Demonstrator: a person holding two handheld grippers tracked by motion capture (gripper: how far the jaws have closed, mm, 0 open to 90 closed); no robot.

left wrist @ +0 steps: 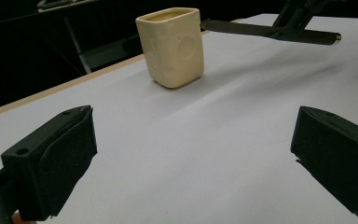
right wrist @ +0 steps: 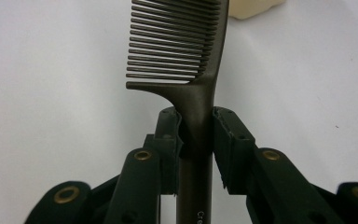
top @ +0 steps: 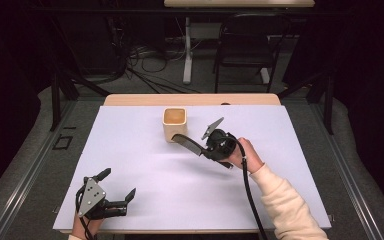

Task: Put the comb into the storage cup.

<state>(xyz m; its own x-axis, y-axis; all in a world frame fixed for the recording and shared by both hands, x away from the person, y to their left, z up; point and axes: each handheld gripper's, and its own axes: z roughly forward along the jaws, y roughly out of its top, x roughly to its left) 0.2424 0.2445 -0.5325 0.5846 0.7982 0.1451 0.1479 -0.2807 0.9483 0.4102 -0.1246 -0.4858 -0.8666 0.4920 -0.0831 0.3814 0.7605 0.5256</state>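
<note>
Right gripper (right wrist: 197, 128) pinched tight on the handle of a dark comb (right wrist: 182, 42), lifted off the white table (top: 145, 170) with the teeth end aimed at the yellow cup (top: 174, 123) just ahead, likely to drop it in. Left gripper (top: 118, 186) wide open with nothing inside, resting low near the table's front edge, well apart from the cup and out of the way.

Beyond the work surface

A white sheet (top: 145, 200) covered the wooden table (top: 130, 100). Behind it stood a dark chair (top: 245, 45), a white desk leg (top: 187, 50) and tangled floor cables (top: 150, 65).
</note>
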